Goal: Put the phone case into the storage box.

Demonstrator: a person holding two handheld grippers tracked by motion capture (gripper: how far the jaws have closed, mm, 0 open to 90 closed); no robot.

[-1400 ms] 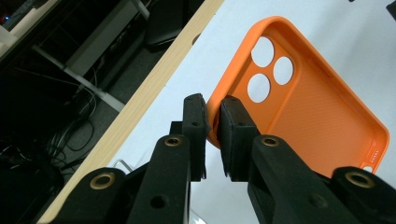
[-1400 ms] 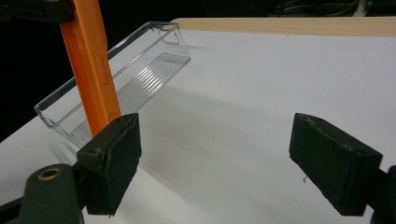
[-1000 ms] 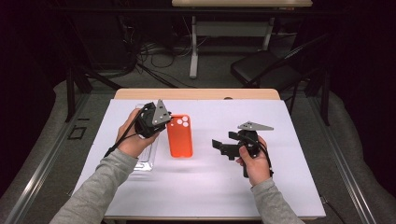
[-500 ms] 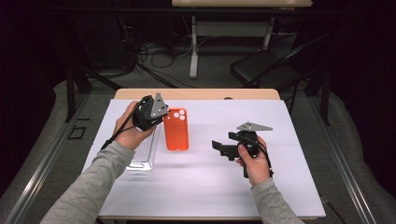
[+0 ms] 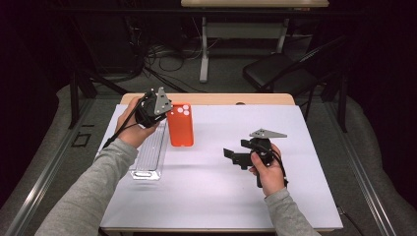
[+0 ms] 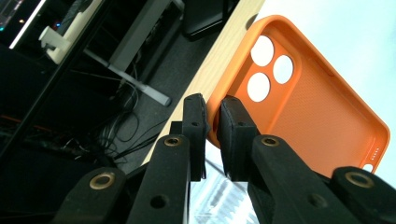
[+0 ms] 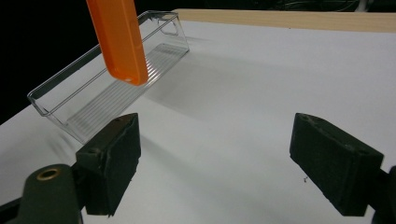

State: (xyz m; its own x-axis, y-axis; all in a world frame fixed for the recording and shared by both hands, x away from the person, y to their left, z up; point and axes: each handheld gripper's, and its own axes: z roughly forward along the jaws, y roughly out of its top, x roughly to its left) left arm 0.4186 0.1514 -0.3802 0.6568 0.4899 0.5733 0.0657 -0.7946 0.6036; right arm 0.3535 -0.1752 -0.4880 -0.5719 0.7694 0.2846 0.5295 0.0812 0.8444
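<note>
**Inspection: one orange case clamped and lifted, one tray on the tabletop**

High view: You hold two grippers. Your left gripper (image 5: 164, 112) sits near the far left corner of the tabletop (image 5: 305, 128), clamped on the edge of one orange phone case (image 5: 180, 125). One clear plastic tray (image 5: 150, 155) lies along the left edge, just beside the case. Your right gripper (image 5: 231, 156) rests toward the right half of the tabletop, well apart from case and tray, with nothing in it.

Left gripper view: The jaws are pressed together on the rim of the orange phone case (image 6: 299, 100) near its camera end. Three round openings count in that corner. The inner side of the case faces the camera. The clear plastic tray (image 6: 219, 198) shows below the jaws.

Right gripper view: The jaws stand wide apart over bare white surface, nothing between them. The orange phone case (image 7: 119, 39) hangs clear of the tabletop, its lower end above the clear plastic tray (image 7: 107, 79), which lies near the far edge.
</note>
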